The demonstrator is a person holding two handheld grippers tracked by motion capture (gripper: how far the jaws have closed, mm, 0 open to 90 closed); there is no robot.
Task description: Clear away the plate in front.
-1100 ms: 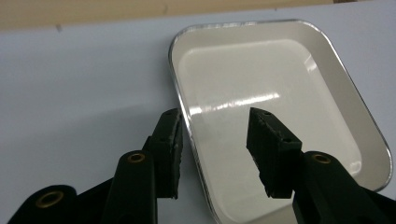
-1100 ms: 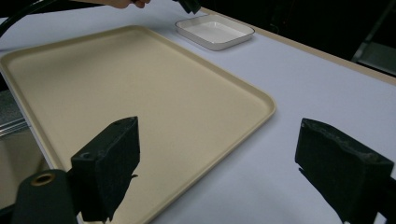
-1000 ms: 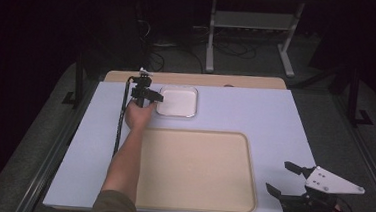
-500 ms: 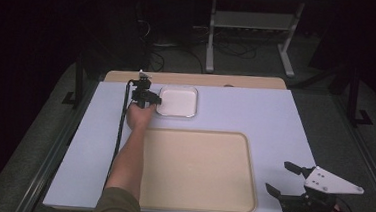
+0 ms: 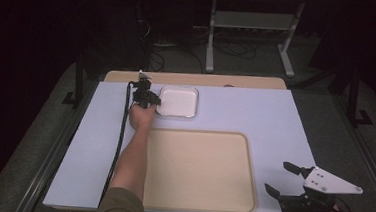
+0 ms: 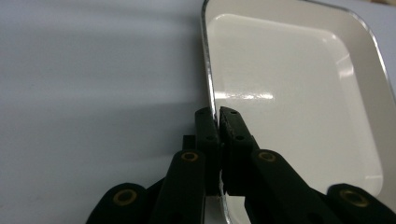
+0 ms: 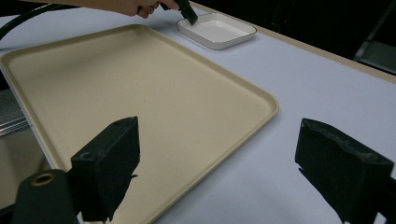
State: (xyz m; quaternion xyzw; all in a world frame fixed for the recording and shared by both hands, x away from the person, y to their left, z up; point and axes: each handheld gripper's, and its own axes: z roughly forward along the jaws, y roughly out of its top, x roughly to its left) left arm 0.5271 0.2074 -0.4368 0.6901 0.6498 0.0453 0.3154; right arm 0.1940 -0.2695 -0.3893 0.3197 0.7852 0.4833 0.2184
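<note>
A white rectangular dish (image 5: 178, 101) with a dark rim stands at the far side of the table. My left gripper (image 5: 152, 102) is at the dish's left edge. In the left gripper view its jaws (image 6: 216, 114) have just been closing and now pinch the rim of the dish (image 6: 289, 93), one inside and one outside. In the right gripper view the dish (image 7: 217, 29) shows far off with the left gripper (image 7: 189, 16) on it. My right gripper (image 5: 277, 177) hovers at the near right corner, open (image 7: 217, 140), with nothing between its pads.
A large beige tray (image 5: 199, 133) lies in the near middle of the pale table (image 5: 275, 117), and its right rim (image 7: 261, 95) is close to my right gripper. The left gripper's black cable (image 5: 121, 136) runs along the forearm. A wooden strip (image 5: 193, 79) edges the far side.
The left gripper's jaws have come together on the dish's left rim, and the hand has barely shifted. The right gripper has kept still.
</note>
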